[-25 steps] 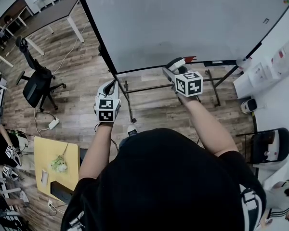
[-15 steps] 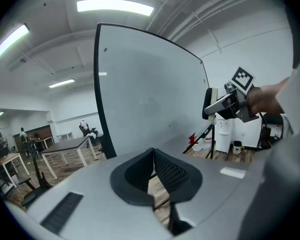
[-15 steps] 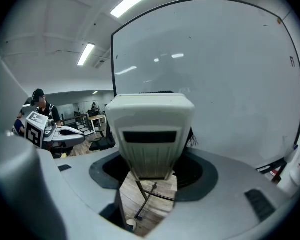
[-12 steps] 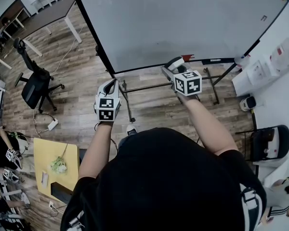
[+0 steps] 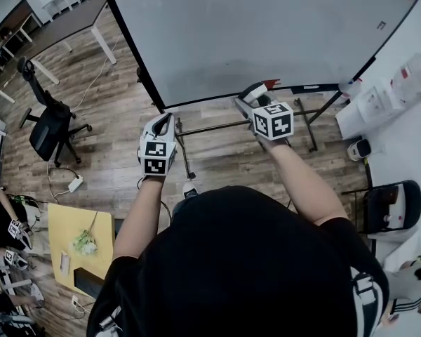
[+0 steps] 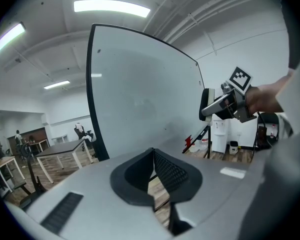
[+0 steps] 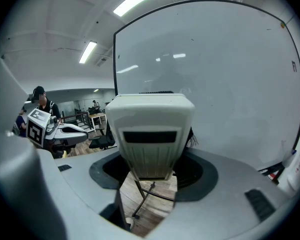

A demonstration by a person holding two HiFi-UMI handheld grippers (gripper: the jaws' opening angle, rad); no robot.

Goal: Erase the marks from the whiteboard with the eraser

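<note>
Two tools are held up before the whiteboard (image 5: pixel 266 34). The right tool (image 5: pixel 255 98) clamps the eraser (image 7: pixel 151 129) upright between its jaws, close to the board's lower edge; whether it touches the board I cannot tell. The left tool (image 6: pixel 153 170) has its jaws pressed together with nothing between them. It hangs well left of the right one, by the board's lower left corner, over the wood floor (image 5: pixel 126 104). A small mark (image 5: pixel 382 25) sits near the board's right edge.
</note>
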